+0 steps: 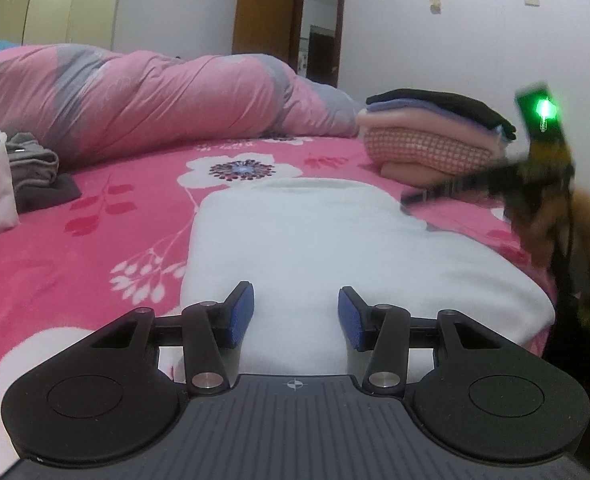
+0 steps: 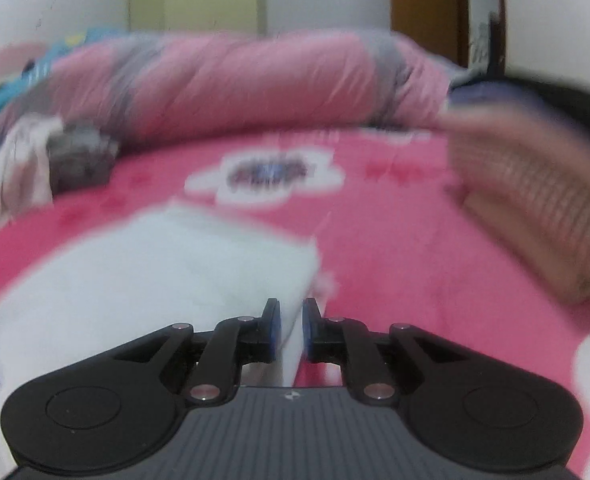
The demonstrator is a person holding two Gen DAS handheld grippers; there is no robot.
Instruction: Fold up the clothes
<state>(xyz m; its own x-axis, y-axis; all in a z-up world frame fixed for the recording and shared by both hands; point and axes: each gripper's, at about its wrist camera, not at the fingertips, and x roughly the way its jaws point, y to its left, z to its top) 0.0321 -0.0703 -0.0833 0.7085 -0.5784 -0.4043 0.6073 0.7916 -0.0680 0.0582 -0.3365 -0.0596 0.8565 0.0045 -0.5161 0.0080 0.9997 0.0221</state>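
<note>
A folded white cloth point(image 1: 315, 248) lies on the pink flowered bedsheet point(image 1: 95, 240), in front of the stack of folded clothes point(image 1: 427, 136). The left gripper point(image 1: 295, 314) hangs over the cloth's near edge, released, jaws apart and empty. The right gripper point(image 2: 291, 326) straddles the cloth's right edge through a narrow gap; the blur hides whether its pads press the fabric.

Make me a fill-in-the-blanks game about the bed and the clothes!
1. The folded cloth in front of the left gripper is ____.
2. The top piece on the folded stack is ____.
3. The bedsheet is pink with a big white ____ printed on it.

Missing words: white; black; flower
</note>
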